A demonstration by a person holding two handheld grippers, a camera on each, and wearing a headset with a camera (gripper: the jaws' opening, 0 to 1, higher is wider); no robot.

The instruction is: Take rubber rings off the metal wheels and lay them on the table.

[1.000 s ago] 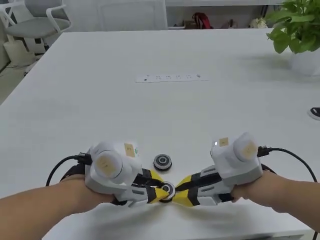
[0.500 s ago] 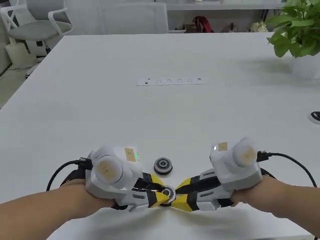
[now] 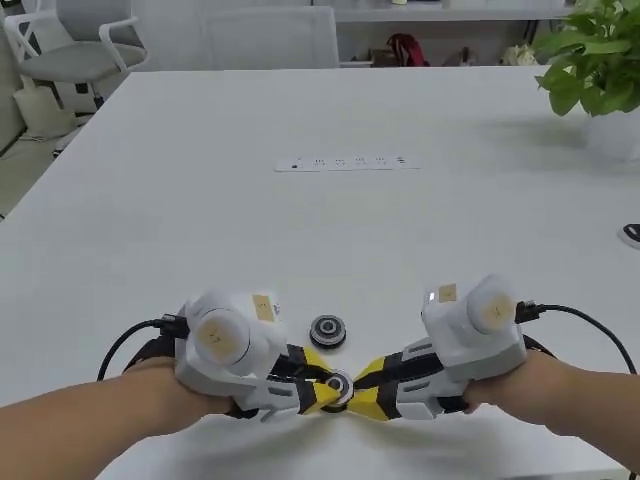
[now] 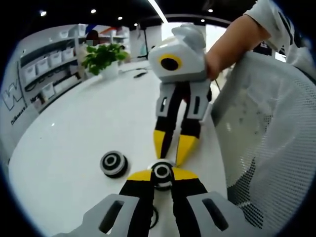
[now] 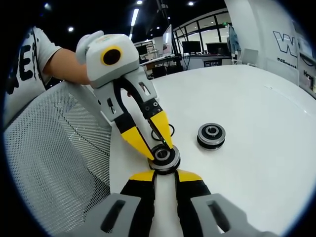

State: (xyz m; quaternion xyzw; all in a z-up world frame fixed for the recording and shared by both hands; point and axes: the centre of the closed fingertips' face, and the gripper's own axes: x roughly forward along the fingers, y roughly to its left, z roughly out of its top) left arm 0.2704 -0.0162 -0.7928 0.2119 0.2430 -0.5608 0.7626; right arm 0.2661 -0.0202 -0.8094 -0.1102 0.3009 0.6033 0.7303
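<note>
A small metal wheel (image 3: 335,383) with a black rubber ring hangs just above the table's near edge between both grippers. My left gripper (image 4: 162,174) is shut on the wheel (image 4: 162,172), which sits squarely between its yellow tips. My right gripper (image 5: 166,176) meets it head-on and nips the near rim of the wheel (image 5: 165,157), on the rubber ring. A second wheel (image 3: 327,330) (image 4: 114,163) (image 5: 211,135) lies flat on the table just beyond them. A loose black rubber ring (image 5: 163,132) lies on the table under the left gripper.
The white table (image 3: 330,230) stretches away, with a flush socket strip (image 3: 347,162) at its middle. A potted plant (image 3: 595,55) stands at the far right and an office chair (image 3: 70,50) at the far left. A mesh chair back (image 4: 266,148) is close behind me.
Both grippers have stayed joined on the wheel at the near edge. Only the head camera has shifted a little.
</note>
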